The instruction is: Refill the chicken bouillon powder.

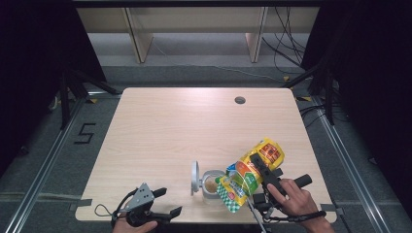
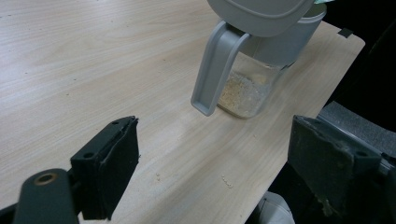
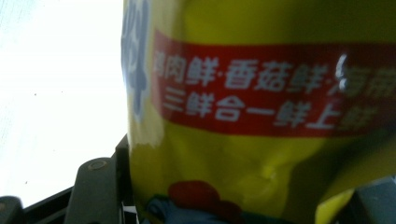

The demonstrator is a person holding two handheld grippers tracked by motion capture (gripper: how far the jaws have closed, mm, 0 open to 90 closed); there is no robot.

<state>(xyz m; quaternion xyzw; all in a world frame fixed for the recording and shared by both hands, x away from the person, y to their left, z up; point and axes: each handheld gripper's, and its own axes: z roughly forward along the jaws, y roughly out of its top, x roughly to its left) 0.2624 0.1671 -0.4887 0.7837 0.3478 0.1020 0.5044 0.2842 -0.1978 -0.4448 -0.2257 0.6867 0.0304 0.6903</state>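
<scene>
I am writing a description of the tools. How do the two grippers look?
Both are black. The left gripper has a grey three-cornered plate on top, a thin black cable and two wide black jaws with padded inner faces. The right gripper has a black bar handle.

left gripper [image 1: 164,201]: black, grey three-cornered plate, looped cable | right gripper [image 1: 260,167]: black, round handle | jaws: padded

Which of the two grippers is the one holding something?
The right gripper, clamped on the tilted yellow seasoning bag above the open-lidded clear glass jar; the left gripper stands open, holding nothing.
</scene>
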